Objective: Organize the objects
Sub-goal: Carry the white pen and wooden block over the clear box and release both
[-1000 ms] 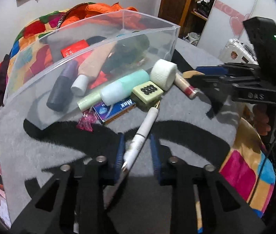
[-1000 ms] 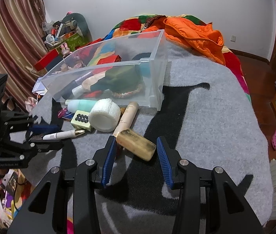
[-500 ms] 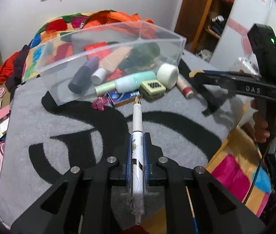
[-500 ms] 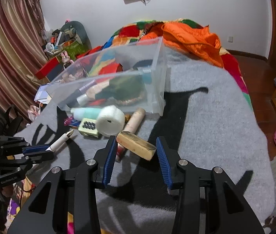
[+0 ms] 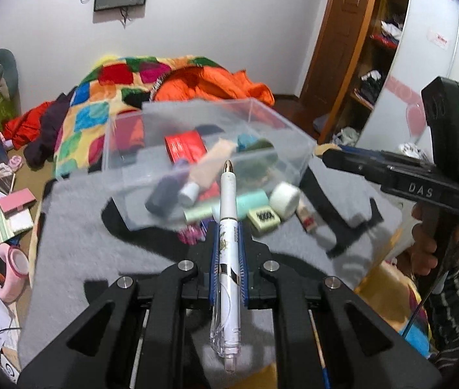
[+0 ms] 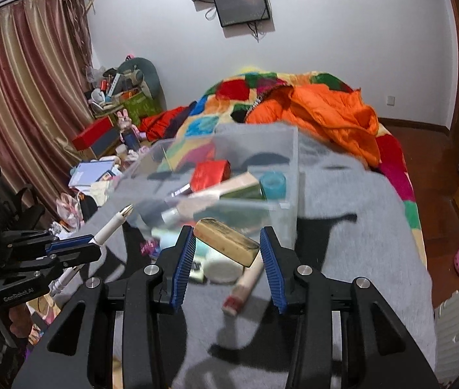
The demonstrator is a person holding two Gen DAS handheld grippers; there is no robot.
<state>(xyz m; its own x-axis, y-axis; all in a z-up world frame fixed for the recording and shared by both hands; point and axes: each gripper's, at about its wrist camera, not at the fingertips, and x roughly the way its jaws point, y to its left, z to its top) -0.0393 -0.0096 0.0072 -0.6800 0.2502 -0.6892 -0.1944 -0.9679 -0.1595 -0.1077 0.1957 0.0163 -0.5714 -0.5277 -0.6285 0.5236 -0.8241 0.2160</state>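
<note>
A white pen (image 5: 228,227) is clamped lengthwise between the closed jaws of the left gripper (image 5: 227,253), its gold tip pointed at the clear bin (image 5: 294,149). A tan block (image 6: 226,241) is pinched crosswise in the partly open right gripper (image 6: 226,254). Both grippers are tilted downward above the grey blanket (image 6: 359,227). The right gripper's handle is gripped by a hand (image 5: 424,249). Bottles and boxes are seen inside and just before the bin.

Home bedroom (bed (image 6: 343,175), curtains (image 6: 25,97), wardrobe (image 5: 352,48))
</note>
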